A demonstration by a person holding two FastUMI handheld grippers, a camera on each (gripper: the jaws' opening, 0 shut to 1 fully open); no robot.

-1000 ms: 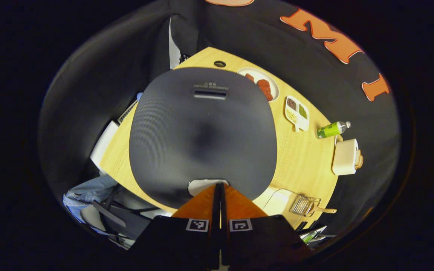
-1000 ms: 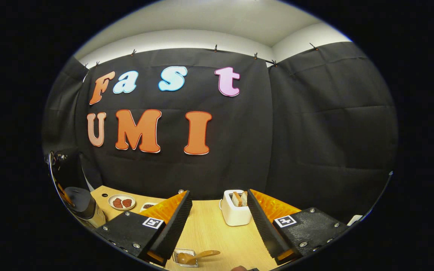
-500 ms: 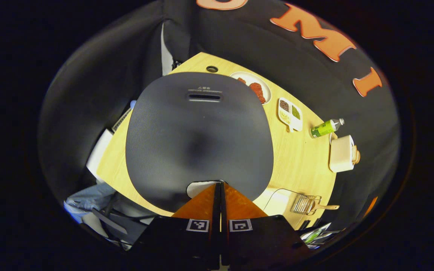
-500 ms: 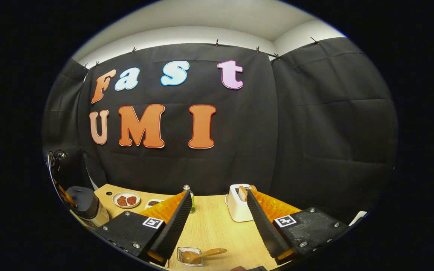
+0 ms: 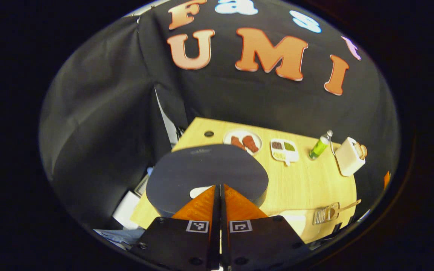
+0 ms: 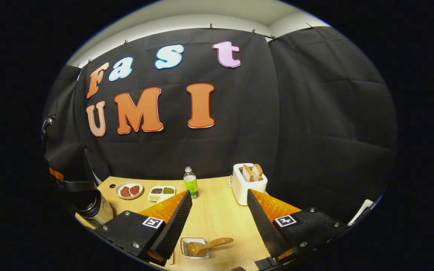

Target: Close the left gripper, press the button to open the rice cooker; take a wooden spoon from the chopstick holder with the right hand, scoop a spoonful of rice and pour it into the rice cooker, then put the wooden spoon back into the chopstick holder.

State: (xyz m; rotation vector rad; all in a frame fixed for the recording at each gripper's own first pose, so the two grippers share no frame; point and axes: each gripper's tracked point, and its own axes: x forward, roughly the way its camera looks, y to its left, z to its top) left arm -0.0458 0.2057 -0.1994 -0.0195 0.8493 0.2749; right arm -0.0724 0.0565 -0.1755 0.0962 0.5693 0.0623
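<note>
Dark grey rice cooker, white toaster, green-labelled bottle, pale wood-grain table

Toaster, green bottle, two food plates.

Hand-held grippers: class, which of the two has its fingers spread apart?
The right hand-held gripper: a wide gap shows the table between its fingers. The left hand-held gripper has its fingers pressed together over the rice cooker.
</note>
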